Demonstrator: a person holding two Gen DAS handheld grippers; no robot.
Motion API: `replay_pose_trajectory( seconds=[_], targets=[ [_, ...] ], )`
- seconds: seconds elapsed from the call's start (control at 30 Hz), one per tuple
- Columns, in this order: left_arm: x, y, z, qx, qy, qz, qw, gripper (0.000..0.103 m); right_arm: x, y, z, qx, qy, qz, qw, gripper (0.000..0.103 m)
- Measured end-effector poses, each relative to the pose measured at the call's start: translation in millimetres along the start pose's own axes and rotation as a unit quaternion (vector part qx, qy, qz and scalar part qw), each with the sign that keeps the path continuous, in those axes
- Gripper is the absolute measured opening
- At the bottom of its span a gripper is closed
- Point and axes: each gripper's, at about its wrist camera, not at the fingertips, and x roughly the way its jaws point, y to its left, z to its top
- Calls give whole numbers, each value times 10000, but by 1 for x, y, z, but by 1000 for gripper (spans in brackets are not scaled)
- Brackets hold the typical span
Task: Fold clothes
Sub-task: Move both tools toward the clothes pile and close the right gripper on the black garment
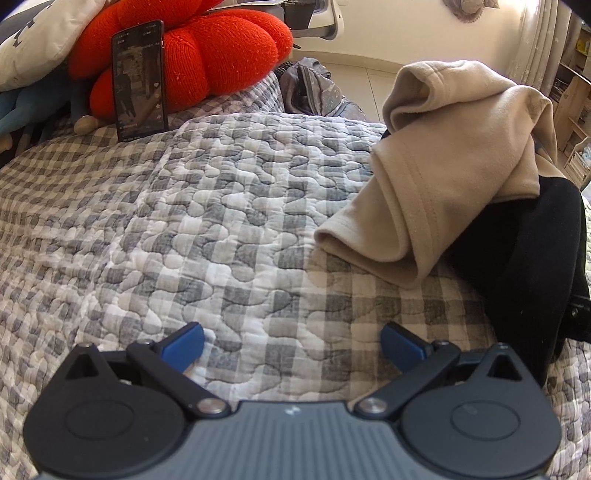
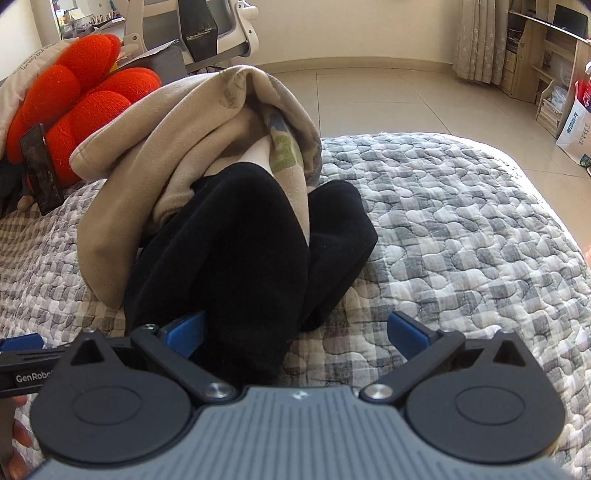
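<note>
A crumpled beige fleece garment (image 1: 454, 155) (image 2: 155, 147) lies heaped over a black garment (image 1: 532, 258) (image 2: 251, 251) on the checked quilt (image 1: 221, 221) (image 2: 461, 221). My left gripper (image 1: 293, 345) is open above bare quilt, with the pile ahead and to its right. My right gripper (image 2: 295, 332) is open too, and a fold of the black garment reaches in between its blue fingers (image 2: 406, 330), lying against the left one. The left gripper's tip (image 2: 20, 341) shows at the left edge of the right wrist view.
A red knitted cushion (image 1: 207, 48) (image 2: 85, 96) sits at the head of the bed with a phone (image 1: 140, 81) (image 2: 40, 170) propped against it. A grey bag (image 1: 314, 88) lies past the bed. A desk chair (image 2: 207, 33), tiled floor and wooden shelves (image 2: 546, 55) lie beyond.
</note>
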Motion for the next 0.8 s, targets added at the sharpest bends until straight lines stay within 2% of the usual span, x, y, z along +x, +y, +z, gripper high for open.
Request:
replay_pose_trajectory(
  seconds=[0.2,0.3,0.4,0.57,0.7,0.8],
  targets=[
    [-3,2,-5,62,-175,-72,9998,103,-2,9,-17,-357,-369,-116,9986,103],
    [-6,0,-2,192,-187,-39,9996,103,-5,13,-15,-403,-250,-175,9987,103],
    [-9,-1,10,201,-273,127,9993,103,-17,10,-5,-118,-84,-173,9997,103],
    [-22,6,22,185,-515,164,9984,103,-48,15,1,-139,-654,110,9977,101],
    [-31,13,25,-71,-685,147,9975,102,-51,23,-4,-241,-771,466,9956,84],
    [-31,13,26,-215,-692,89,9973,102,-45,29,-6,-202,-618,731,9952,74]
  ],
)
